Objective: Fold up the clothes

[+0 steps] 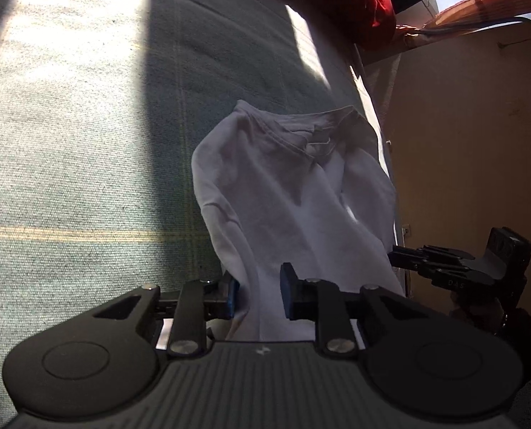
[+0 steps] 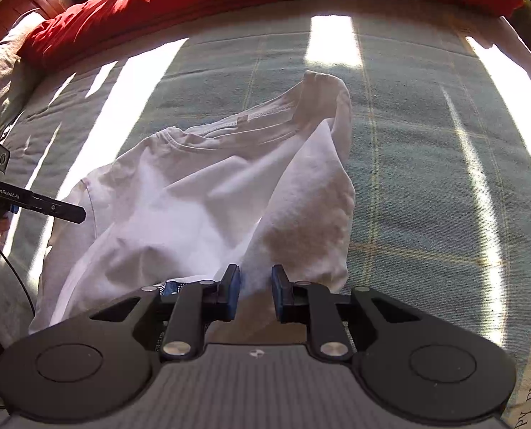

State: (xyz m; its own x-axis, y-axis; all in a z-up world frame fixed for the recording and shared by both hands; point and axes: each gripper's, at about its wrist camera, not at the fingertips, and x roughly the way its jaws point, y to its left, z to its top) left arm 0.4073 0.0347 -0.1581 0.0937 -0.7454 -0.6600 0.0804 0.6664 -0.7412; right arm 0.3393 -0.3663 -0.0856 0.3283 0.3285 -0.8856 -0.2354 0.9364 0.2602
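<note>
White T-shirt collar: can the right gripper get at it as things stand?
Probably yes. The right gripper is open at the near edge of the white T-shirt, and the collar lies exposed farther ahead with nothing covering it.

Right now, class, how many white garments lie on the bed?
1: a white T-shirt lies rumpled on the green checked bedcover, between both grippers. Others may be hidden beyond view.

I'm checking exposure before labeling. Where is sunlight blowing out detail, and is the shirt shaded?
Right wrist view: sun stripes clip to white across the bedspread and white T-shirt. Left wrist view: the T-shirt lies in shadow, glare at upper left; fisheye bending in both.
</note>
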